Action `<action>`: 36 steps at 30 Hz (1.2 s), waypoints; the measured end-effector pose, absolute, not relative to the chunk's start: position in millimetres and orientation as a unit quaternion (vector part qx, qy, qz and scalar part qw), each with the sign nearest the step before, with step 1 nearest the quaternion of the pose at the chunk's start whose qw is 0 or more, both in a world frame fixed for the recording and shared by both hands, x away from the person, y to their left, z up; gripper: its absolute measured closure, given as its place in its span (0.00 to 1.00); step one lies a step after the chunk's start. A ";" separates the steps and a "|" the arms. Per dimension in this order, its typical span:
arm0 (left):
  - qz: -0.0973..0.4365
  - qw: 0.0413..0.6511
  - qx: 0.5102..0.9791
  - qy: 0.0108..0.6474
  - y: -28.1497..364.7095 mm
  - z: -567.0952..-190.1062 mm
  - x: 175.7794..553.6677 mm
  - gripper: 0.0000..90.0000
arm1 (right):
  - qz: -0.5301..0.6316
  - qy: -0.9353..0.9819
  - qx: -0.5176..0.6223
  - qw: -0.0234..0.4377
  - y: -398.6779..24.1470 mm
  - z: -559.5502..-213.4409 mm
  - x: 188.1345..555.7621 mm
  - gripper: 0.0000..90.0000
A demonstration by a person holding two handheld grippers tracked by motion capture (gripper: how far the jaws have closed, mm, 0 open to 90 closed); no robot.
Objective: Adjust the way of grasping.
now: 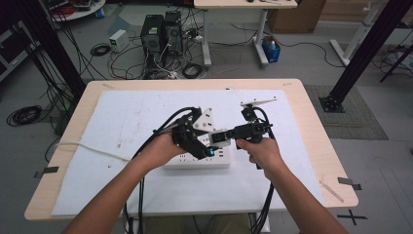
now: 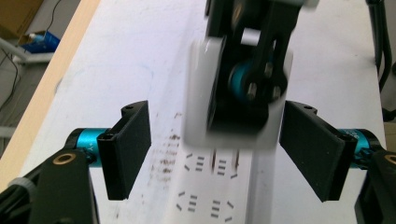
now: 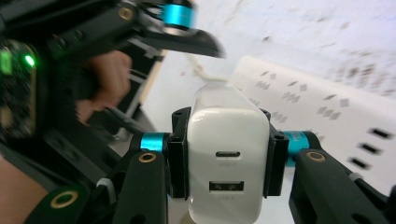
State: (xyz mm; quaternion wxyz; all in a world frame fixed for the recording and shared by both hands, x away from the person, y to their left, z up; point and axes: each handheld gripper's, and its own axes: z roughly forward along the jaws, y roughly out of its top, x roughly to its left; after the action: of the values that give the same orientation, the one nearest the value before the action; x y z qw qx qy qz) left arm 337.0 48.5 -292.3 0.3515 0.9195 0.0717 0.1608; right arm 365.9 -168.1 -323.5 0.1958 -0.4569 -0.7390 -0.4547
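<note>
Two grippers: both work over the middle of the bench (image 1: 311, 141), above a white power strip (image 1: 197, 160).
Charger: a white USB charger block (image 3: 228, 154) sits between the fingers of the right gripper (image 3: 228, 161).
Charger location: held above the power strip, near the strip's right half in the high view; the block shows there as a small white piece (image 1: 219, 138) at the tip of the right gripper (image 1: 221, 139).
Charger long axis: in the right gripper view it runs straight away from the camera, along the fingers.
Charger facing: the port face, with two USB openings one above the other, points back at the right gripper's camera; the far end points toward the strip.
Right fingers: clenched on the charger's two side walls, one pad on each.
Left gripper: the left gripper (image 2: 215, 154) hangs over the strip with the charger (image 2: 233, 93) and the right gripper's tip between its pads.
Left fingers: released; a gap shows between each black pad (image 2: 133, 147) and the charger.
Power strip: lies flat on the white mat (image 1: 122, 122); its socket rows (image 2: 205, 186) face up below the charger.
Hands: one hand grips each gripper body from the near edge of the bench.
</note>
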 end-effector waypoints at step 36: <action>0.115 0.215 0.923 0.296 204.3 -296.9 342.4 0.22 | -0.316 -0.846 -0.429 -0.013 -237.2 -276.9 349.9 0.69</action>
State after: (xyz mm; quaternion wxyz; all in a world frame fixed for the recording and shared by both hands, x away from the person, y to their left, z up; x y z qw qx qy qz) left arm 342.4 204.3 -296.9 0.2148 0.9235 0.2962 0.1155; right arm 349.9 -237.2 -276.9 -0.0130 -0.4293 -0.8461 -0.3157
